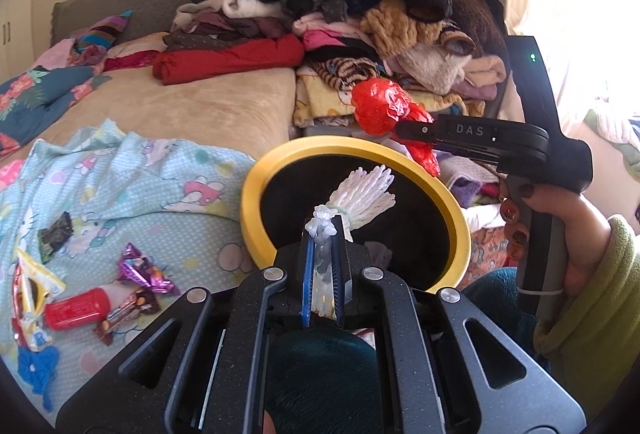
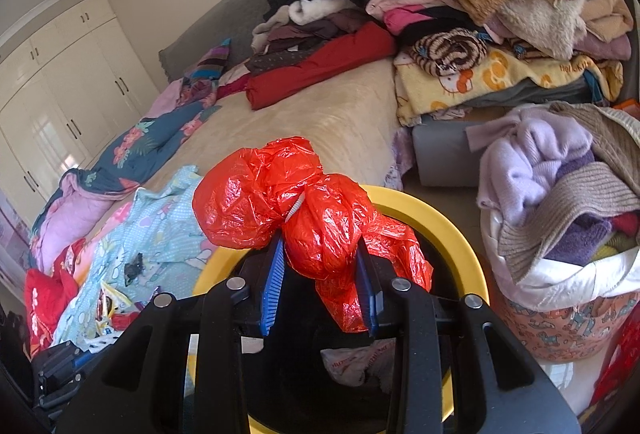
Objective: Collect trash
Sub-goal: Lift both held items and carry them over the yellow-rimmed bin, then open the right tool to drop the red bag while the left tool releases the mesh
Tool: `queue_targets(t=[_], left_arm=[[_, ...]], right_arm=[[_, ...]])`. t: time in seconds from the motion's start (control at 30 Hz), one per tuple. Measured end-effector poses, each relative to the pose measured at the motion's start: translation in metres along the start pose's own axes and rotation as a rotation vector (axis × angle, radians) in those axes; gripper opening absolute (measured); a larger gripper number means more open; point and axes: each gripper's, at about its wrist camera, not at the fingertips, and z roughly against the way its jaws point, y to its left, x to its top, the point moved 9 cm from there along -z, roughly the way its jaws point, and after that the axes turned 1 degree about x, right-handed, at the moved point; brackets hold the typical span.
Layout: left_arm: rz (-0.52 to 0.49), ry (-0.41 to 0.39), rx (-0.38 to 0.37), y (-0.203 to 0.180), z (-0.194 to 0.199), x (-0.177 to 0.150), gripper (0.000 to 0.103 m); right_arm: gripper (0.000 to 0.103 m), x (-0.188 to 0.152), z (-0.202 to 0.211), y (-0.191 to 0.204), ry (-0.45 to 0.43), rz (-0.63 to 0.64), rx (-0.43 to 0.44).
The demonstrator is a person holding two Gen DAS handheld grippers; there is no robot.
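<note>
A yellow-rimmed bin (image 1: 256, 193) with a black inside stands by the bed; it also shows in the right wrist view (image 2: 448, 230). My left gripper (image 1: 324, 234) is shut on a white bundle of plastic sticks (image 1: 366, 193), held over the bin's near rim. My right gripper (image 2: 320, 258) is shut on a crumpled red plastic bag (image 2: 280, 201) above the bin; the bag shows in the left wrist view (image 1: 380, 105) over the far rim. A white wrapper (image 2: 356, 362) lies inside the bin.
On the blue patterned sheet (image 1: 160, 173) lie a purple wrapper (image 1: 142, 270), a red bottle (image 1: 76, 308), a yellow packet (image 1: 32, 286) and a dark scrap (image 1: 56, 234). Piled clothes (image 1: 340, 13) cover the bed's far side. A laundry basket (image 2: 560, 242) stands right of the bin.
</note>
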Motion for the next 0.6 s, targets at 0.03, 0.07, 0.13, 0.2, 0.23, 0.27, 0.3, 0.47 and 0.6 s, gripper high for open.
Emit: queue_targets(t=[0.03,0.07,0.13,0.2,0.23,0.27,0.3,0.47,0.6], left_arm=[[-0.002,0.004,-0.003,-0.001,-0.002,0.000,0.004],[-0.006,0.012,-0.008,-0.003,-0.006,-0.001,0.004],[-0.012,0.027,-0.016,-0.006,-0.012,-0.003,0.004],[-0.020,0.045,-0.026,-0.010,-0.019,-0.005,0.004],[-0.023,0.051,-0.027,-0.011,-0.021,-0.007,0.004],[-0.025,0.056,-0.029,-0.011,-0.023,-0.007,0.004],[-0.027,0.062,-0.030,-0.012,-0.025,-0.008,0.004],[-0.013,0.077,-0.037,-0.011,-0.036,-0.010,0.006],[0.042,0.045,-0.034,-0.001,-0.033,-0.007,0.052]], right_arm=[[0.031,-0.001,-0.001,-0.002,0.003,-0.003,-0.002],[0.031,-0.002,-0.002,-0.005,0.008,-0.007,-0.005],[0.031,-0.004,-0.004,-0.007,0.016,-0.010,-0.006],[0.031,-0.005,-0.007,-0.010,0.023,-0.014,-0.009],[0.031,-0.006,-0.008,-0.011,0.026,-0.016,-0.009],[0.032,-0.007,-0.009,-0.012,0.029,-0.017,-0.009],[0.033,-0.008,-0.010,-0.013,0.031,-0.018,-0.009],[0.050,-0.010,-0.015,-0.016,0.037,-0.035,-0.008],[0.062,-0.008,-0.014,-0.021,0.026,-0.049,-0.022]])
